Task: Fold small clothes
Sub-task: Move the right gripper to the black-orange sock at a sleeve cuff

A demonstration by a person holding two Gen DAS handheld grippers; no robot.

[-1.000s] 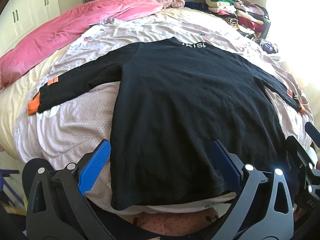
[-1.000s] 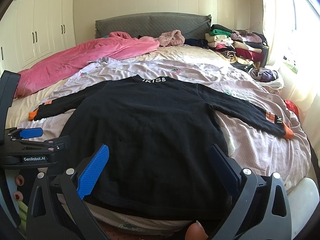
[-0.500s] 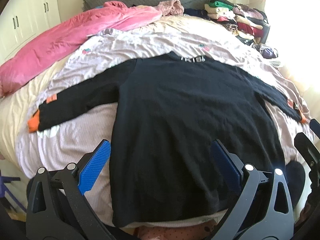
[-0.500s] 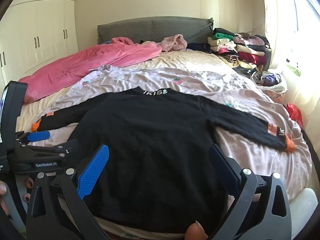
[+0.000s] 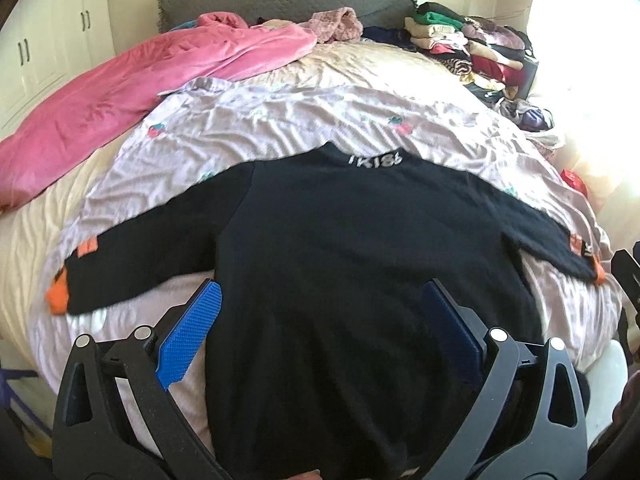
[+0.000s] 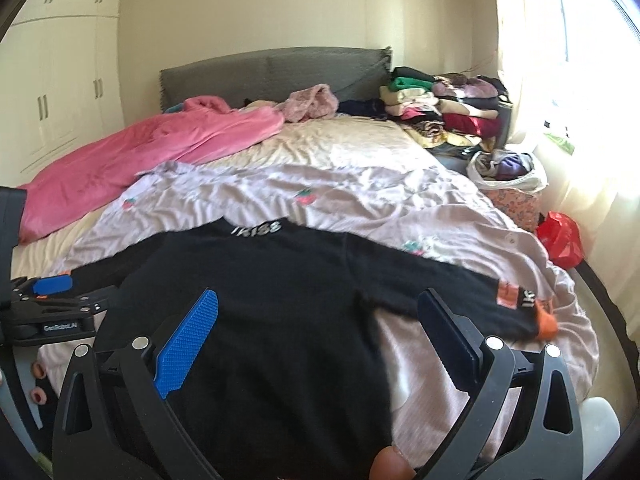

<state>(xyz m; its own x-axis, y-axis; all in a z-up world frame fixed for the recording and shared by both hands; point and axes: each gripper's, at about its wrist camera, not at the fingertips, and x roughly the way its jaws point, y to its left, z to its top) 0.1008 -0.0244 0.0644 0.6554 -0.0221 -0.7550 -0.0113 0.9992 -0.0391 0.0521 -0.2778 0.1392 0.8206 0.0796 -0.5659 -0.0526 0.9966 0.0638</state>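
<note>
While spread flat on the bed (image 5: 280, 76), black sweater (image 5: 360, 260) hem beneath both grippers' wide-apart fingers (image 5: 192, 336), nothing gripped.

From my left wrist feed the black sweater (image 5: 352, 280) runs off the bottom edge at six o'clock, so I can't see its hem. Its neck lettering (image 5: 374, 160) is too smeared to read fully. The right gripper (image 5: 628, 280) shows only as a sliver at three o'clock. On my right wrist feed the left gripper (image 6: 52, 308) is cut off at nine o'clock (jaws unclear). The window (image 6: 580, 60) at two o'clock is blown out white. A fingertip (image 6: 390, 464) pokes in at six o'clock, the hand hidden.
</note>
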